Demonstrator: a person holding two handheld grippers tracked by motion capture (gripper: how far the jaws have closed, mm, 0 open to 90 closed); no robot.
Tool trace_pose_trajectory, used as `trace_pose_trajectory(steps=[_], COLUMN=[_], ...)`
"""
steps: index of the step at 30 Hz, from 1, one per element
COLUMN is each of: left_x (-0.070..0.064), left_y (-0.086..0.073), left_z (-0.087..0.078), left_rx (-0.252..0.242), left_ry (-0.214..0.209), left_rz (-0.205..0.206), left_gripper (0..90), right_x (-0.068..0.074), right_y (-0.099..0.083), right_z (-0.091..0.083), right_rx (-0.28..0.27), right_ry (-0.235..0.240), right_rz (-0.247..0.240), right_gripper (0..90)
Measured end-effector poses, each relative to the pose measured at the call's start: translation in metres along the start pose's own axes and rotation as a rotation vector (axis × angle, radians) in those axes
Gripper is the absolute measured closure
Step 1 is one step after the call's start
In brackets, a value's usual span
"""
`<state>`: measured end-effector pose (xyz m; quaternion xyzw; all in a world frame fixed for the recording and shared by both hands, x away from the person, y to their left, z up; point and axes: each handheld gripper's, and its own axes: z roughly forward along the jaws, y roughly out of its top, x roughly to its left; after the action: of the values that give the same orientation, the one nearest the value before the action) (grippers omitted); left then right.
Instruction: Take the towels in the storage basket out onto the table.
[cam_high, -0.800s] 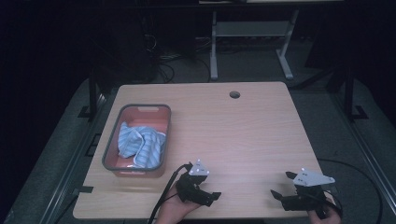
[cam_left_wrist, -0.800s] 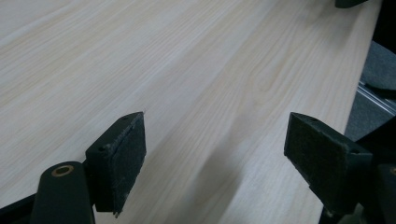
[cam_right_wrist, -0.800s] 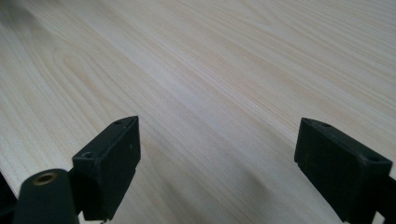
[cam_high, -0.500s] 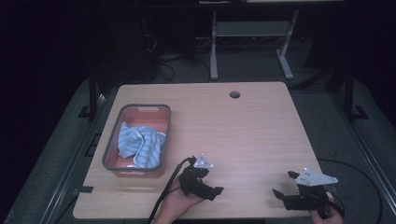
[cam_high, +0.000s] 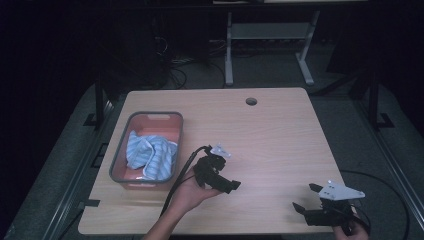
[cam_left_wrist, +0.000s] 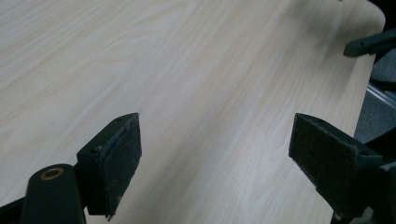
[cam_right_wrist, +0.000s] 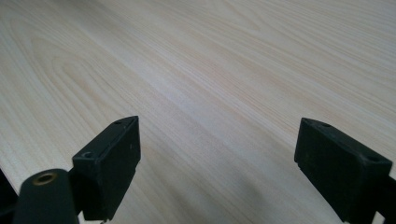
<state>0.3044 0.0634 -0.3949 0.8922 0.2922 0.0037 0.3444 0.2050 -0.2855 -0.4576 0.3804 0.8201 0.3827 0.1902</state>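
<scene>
A hand holds my left gripper (cam_high: 227, 181) over the front middle of the wooden table (cam_high: 280, 140), jaws pointing right toward the other gripper. It stands open (cam_left_wrist: 215, 121) with bare wood between its pads. My right gripper (cam_high: 303, 196) sits at the front right corner, pointing left, also open (cam_right_wrist: 217, 121) over bare table. The tip of a right gripper finger (cam_left_wrist: 369, 44) shows at the top right of the left gripper view. A blue-and-white striped cloth (cam_high: 149, 155) lies crumpled in a grey bin (cam_high: 116, 159) with a red inside, left of the left gripper.
A round cable hole (cam_high: 251, 101) is near the table's far edge. The left gripper's black cable (cam_high: 181, 175) trails off the front edge. A desk frame (cam_high: 265, 35) and cables stand on the dark floor behind the table.
The left gripper has moved away from the front edge, farther onto the table, with its jaws swung right. The right gripper has barely shifted.
</scene>
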Motion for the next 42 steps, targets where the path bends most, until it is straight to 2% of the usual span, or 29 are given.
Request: trace_pose_trajectory(steps=[5, 7, 13, 15, 18, 25, 27, 30, 37, 42], left_x=[0.006, 0.010, 0.024, 0.028, 0.032, 0.039, 0.044, 0.050, 0.061, 0.066], left_y=[0.009, 0.012, 0.020, 0.022, 0.024, 0.026, 0.027, 0.027, 0.026, 0.024], left_z=[-0.004, -0.008, -0.023, -0.028, -0.033, -0.044, -0.048, -0.055, -0.069, -0.076], left_rx=[0.020, 0.024, 0.030, 0.036, 0.029, 0.032, 0.047, 0.032, 0.015, 0.022], left_ry=[0.025, 0.032, 0.067, 0.077, 0.067, 0.072, 0.082, 0.080, 0.088, 0.099], left_rz=[0.011, 0.001, -0.014, -0.007, -0.020, -0.035, -0.037, -0.067, -0.099, -0.113], left_gripper=[17.1, 17.1, 17.7, 17.9, 18.2, 19.7, 19.9, 20.3, 22.5, 22.7], right_x=[0.001, 0.001, -0.002, -0.001, -0.001, -0.001, 0.000, -0.001, -0.002, -0.002], right_y=[-0.001, -0.001, -0.001, -0.001, -0.001, -0.001, -0.001, -0.001, -0.001, -0.001], right_z=[-0.003, -0.003, -0.002, -0.002, -0.002, 0.000, 0.000, 0.000, 0.000, 0.000], right_rx=[-0.005, -0.007, -0.008, -0.005, -0.004, 0.003, 0.003, 0.003, 0.002, 0.003], right_ry=[-0.009, -0.010, -0.012, -0.008, -0.007, 0.002, 0.001, -0.001, 0.001, 0.001], right_rz=[0.005, 0.005, 0.012, 0.014, 0.013, 0.006, 0.005, 0.006, 0.005, 0.004], right_gripper=[13.8, 13.8, 13.8, 13.8, 13.8, 13.8, 13.8, 13.8, 13.8, 13.9])
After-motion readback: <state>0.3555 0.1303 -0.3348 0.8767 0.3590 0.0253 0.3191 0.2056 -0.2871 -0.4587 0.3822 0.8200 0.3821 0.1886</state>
